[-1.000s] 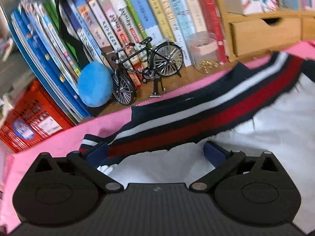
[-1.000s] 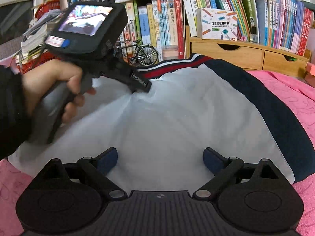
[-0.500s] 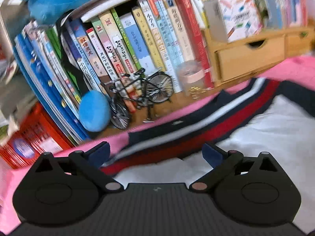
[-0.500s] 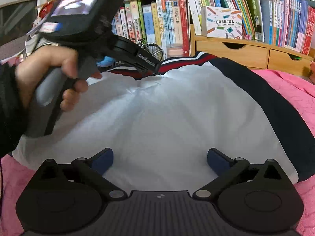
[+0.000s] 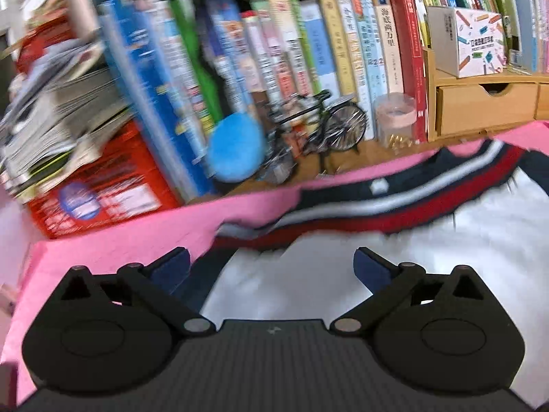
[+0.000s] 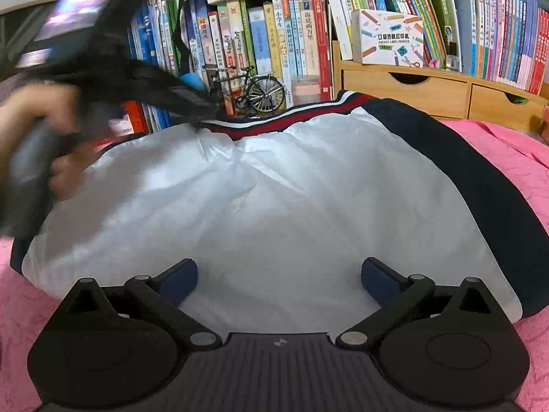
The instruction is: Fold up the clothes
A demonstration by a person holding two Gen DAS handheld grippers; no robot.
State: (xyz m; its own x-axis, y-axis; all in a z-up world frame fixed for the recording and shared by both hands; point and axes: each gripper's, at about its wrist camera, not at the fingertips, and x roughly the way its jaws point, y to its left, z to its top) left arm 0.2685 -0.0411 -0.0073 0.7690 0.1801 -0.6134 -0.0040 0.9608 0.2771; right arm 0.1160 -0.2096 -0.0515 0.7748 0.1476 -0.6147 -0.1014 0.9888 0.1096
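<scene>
A white garment [image 6: 274,199] with navy sides and a navy, white and red striped band [image 6: 291,118] lies flat on the pink bedspread [image 6: 507,147]. My right gripper [image 6: 279,279] is open and empty over the garment's near edge. My left gripper [image 5: 271,267] is open and empty above the garment's far left part, near the striped band [image 5: 394,206]. The left gripper also shows in the right wrist view [image 6: 202,104], blurred, held in a hand at the upper left.
A bookshelf [image 6: 274,37] full of books runs along the back. In front of it stand a model bicycle [image 6: 254,89], a clear jar [image 5: 394,120], a blue plush ball [image 5: 236,151] and wooden drawers [image 6: 405,89]. A red crate [image 5: 99,192] stands at the left.
My left gripper has lifted off the striped band and swung left and back, away from the garment. The right gripper has barely moved.
</scene>
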